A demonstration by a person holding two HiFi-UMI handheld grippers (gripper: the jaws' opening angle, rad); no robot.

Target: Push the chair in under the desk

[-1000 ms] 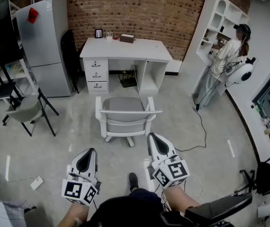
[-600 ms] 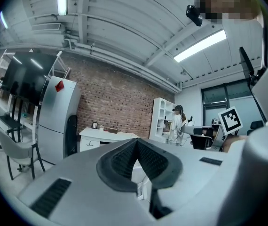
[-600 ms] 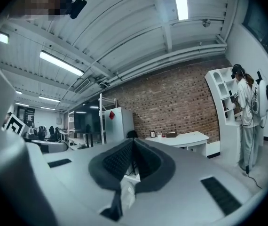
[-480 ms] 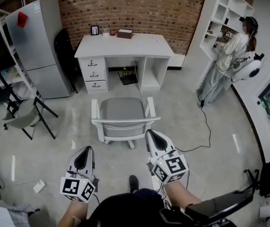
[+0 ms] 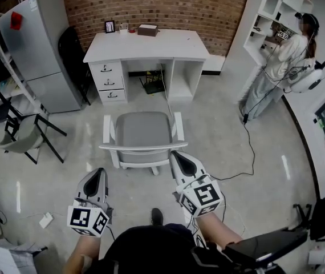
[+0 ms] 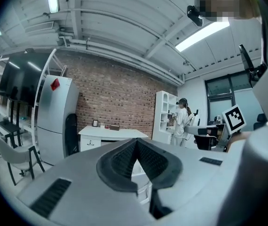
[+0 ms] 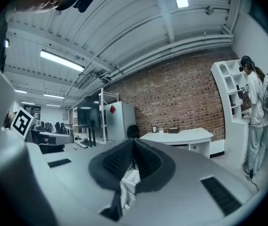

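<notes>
Chair [image 5: 144, 131], white-framed with a grey seat, stands on the grey floor [image 5: 219, 136] in the head view. It faces the open knee space of the white worktop [image 5: 151, 47] but sits apart from it, and its backrest is turned toward the person. The worktop stands against a brick wall [image 5: 168, 4], with drawers on its left side and a small picture frame [image 5: 110, 26] and a brown box [image 5: 147, 29] at its far edge. The left gripper [image 5: 98, 174] hovers near the chair's back, a little short of it. The right gripper [image 5: 179, 156] has its tip right at the right end of the backrest; I cannot tell whether it touches. A grey fridge [image 5: 43, 44] stands left of the worktop, with a folding chair [image 5: 20, 136] nearer the person. At the right, another person [image 5: 282, 61] stands at a white shelf unit [image 5: 265, 16].

In the left gripper view, the fingers [image 6: 120, 161] are pressed together with nothing between them. Beyond them are the worktop, the fridge and the brick wall, with the other person by the shelves.

In the right gripper view, this gripper's fingers [image 7: 117, 161] are likewise pressed together and hold nothing. A bit of white frame shows just under where they meet. The worktop sits well beyond, with the fridge to its left and the other person at the right edge.
</notes>
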